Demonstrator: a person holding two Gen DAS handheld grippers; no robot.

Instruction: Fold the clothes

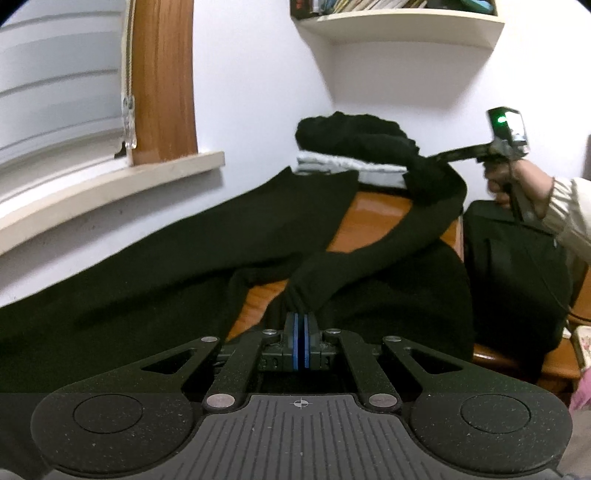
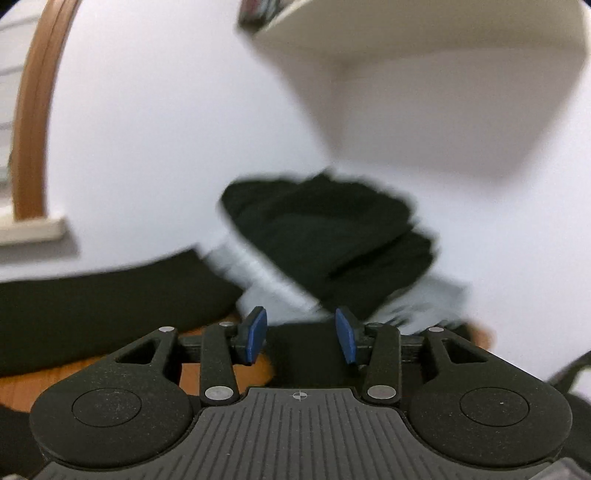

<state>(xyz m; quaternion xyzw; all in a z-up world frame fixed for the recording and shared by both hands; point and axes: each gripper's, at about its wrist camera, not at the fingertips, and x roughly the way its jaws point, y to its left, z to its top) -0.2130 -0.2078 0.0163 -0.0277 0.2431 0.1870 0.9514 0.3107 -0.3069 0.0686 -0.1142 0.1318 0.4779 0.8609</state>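
At the far left of the left wrist view a window with a pale sill (image 1: 110, 192) and a brown wooden frame (image 1: 164, 81) stands against the white wall. Below it a black garment (image 1: 155, 266) lies spread across an orange-brown wooden table (image 1: 373, 218). The left gripper (image 1: 301, 325) has its blue pads pressed together on a bunched fold of this garment, and a long sleeve-like strip of the cloth runs from the pinch up and to the right. Behind the garment, against the wall, a dark folded pile (image 1: 351, 136) sits on top of light grey folded cloth (image 1: 343, 164). Above, a cream wall shelf (image 1: 402, 26) carries books. At the right, a hand (image 1: 513, 181) in a light ribbed sleeve holds the right gripper (image 2: 301, 334); in its own blurred view its blue pads stand spread apart with nothing pressed between them, pointing at the dark pile.
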